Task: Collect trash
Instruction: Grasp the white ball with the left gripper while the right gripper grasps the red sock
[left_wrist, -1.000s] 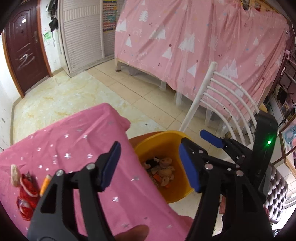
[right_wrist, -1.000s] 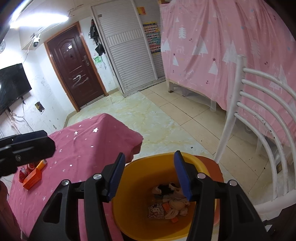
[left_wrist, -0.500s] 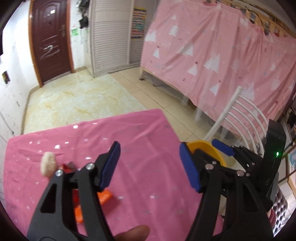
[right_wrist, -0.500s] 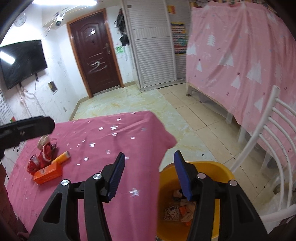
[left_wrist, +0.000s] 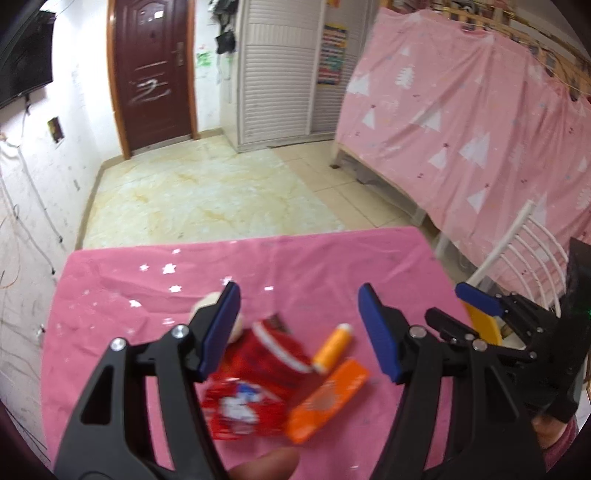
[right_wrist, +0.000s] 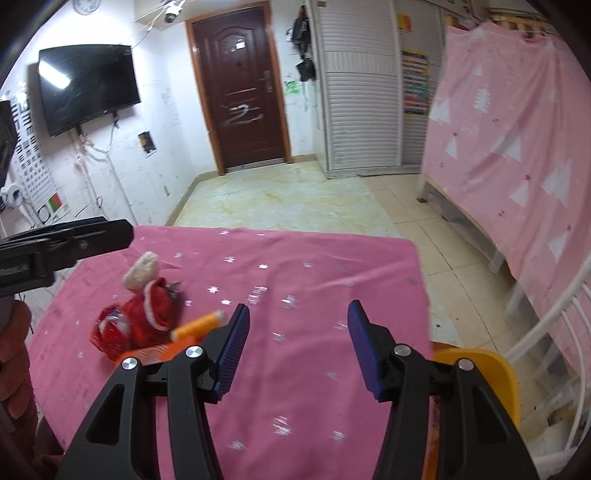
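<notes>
Now both tools gape, nothing between the pads. Left tool (left_wrist: 297, 332) hangs over the trash at lower centre: red wrapper (left_wrist: 255, 384), orange tube (left_wrist: 332, 347), orange box (left_wrist: 327, 400), all on the pink desk (left_wrist: 332, 266). Right tool (right_wrist: 295, 347) over bare cloth; yellow bin (right_wrist: 495, 373) at lower right.

**Materials and finishes noted**

We recorded a matt pink cloth table cover (left_wrist: 332, 266) scattered with shiny silver stars. The red wrapper (left_wrist: 240, 402) looked like glossy crinkled film. The orange box (left_wrist: 328, 398) seemed smooth card. Gripper fingers (right_wrist: 231, 354) bore ribbed blue pads on matt black plastic with bright metal rivets. The yellow bin (right_wrist: 491, 369) was smooth plastic.
</notes>
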